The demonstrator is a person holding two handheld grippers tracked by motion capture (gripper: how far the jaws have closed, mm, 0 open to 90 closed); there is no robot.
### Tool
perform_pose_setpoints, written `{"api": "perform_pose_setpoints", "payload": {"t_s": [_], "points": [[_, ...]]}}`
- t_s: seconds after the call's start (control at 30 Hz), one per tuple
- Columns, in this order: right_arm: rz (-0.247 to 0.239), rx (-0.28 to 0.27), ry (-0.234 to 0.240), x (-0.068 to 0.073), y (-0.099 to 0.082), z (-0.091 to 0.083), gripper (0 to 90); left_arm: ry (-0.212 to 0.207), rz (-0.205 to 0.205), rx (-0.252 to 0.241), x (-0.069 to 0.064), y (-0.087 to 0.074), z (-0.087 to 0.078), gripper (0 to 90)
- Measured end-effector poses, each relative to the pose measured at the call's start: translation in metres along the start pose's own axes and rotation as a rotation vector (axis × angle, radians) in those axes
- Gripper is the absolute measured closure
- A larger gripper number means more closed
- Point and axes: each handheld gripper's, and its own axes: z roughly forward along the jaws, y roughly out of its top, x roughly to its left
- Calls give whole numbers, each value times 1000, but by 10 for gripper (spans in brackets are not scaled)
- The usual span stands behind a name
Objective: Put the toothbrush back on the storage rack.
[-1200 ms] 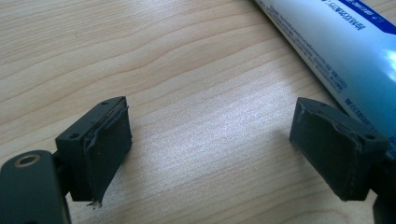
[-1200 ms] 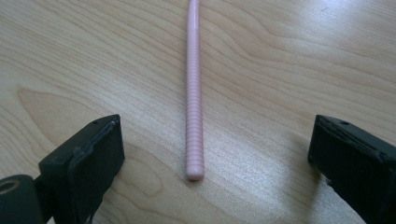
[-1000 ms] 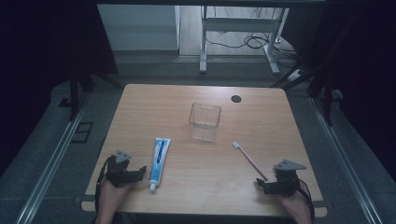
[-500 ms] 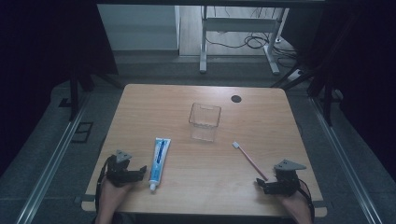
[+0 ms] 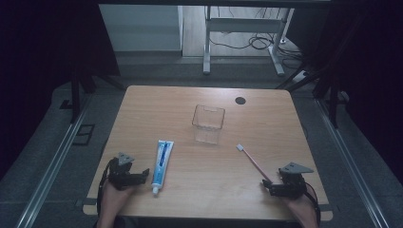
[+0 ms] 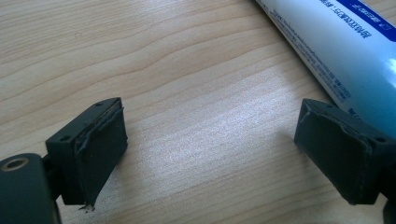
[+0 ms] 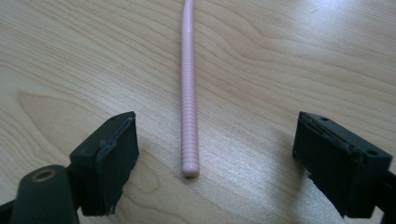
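Right gripper point(image 7: 215, 154), lower frame: jaws wide, just been closing, flanking the ribbed pink toothbrush handle point(image 7: 188, 102) untouched on grained wood table point(image 7: 299, 56).

Room from above: dim, my tabletop point(image 5: 266, 142) lit softly, dark at both sides.
My close views: bright and sharp, pale sheen on the wood.
Shadows: soft, short.
Toothpaste tube point(image 6: 345, 51): mild glare.
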Motion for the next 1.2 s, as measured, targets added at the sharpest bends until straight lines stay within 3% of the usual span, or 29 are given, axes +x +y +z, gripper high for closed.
{"api": "perform_pose_setpoints", "payload": {"t_s": [0.53,0.87,1.07,1.2], "points": [[5,35,26,-2,5,-4,286,0,-2,-1,0,0,0,91],[37,70,52,-7,10,-7,289,0,-2,-2,0,0,0,91],[2,123,33,-3,16,-6,266,0,-2,-1,0,0,0,90],[-9,142,18,-2,21,-7,310,0,-2,-1,0,0,0,90]]}}
